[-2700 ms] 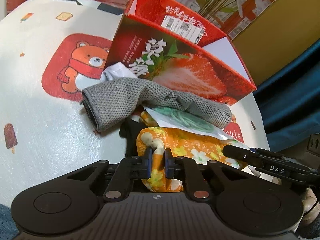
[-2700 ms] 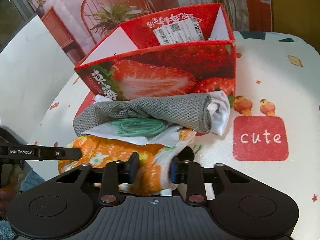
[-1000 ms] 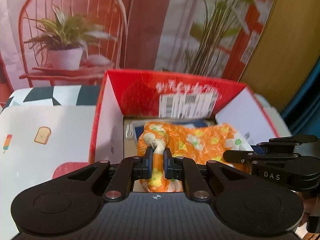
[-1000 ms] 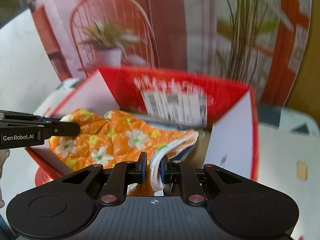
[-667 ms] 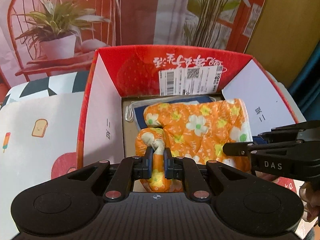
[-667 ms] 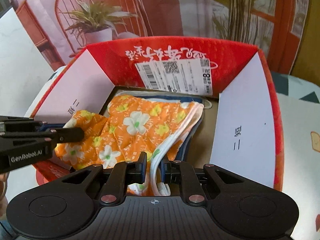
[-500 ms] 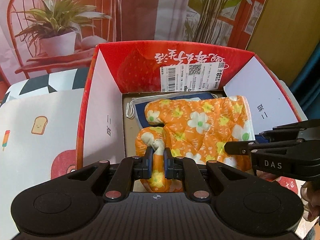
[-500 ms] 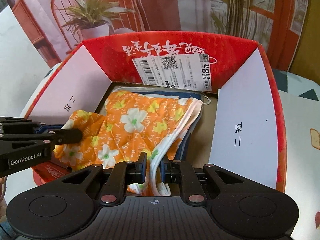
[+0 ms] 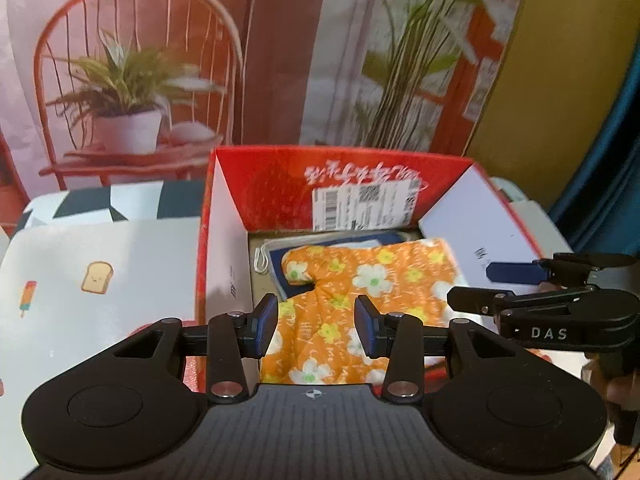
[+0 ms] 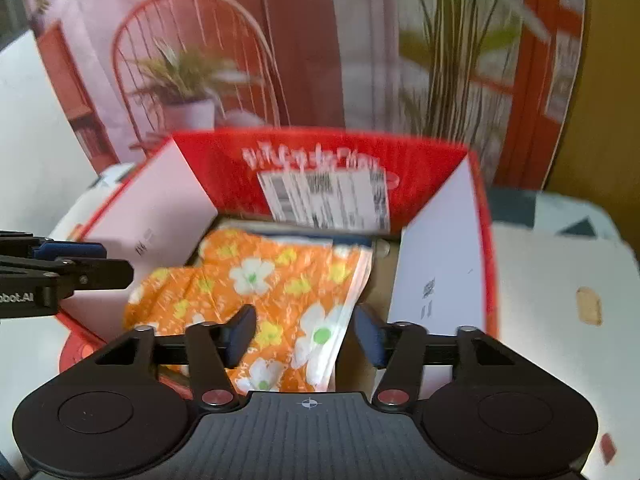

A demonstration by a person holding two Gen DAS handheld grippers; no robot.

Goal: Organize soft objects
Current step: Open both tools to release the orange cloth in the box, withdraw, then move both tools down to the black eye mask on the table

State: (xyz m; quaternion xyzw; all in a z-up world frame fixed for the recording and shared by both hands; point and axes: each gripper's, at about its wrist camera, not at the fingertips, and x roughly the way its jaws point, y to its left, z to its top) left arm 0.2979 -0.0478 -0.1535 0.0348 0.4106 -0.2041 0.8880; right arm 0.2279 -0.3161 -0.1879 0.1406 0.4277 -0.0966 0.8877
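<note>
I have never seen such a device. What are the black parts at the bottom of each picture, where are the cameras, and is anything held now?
There is no robot here. A person holds a hand tool in each hand, and each tool has two jaws and its own wide-angle camera that looks forward along them. The black shapes at the bottom are the tool itself.

One picture is taken from the left gripper, the other from the right gripper. Each view also shows the other tool at its edge.

On the table, covered by a cartoon-print cloth, stands a red strawberry box with its flaps up. Inside lies an orange flowered cloth on top of something dark blue.

Nothing is held. Both pairs of jaws have just been opening and stand apart; the cloth lies below them in the box, released.
</note>
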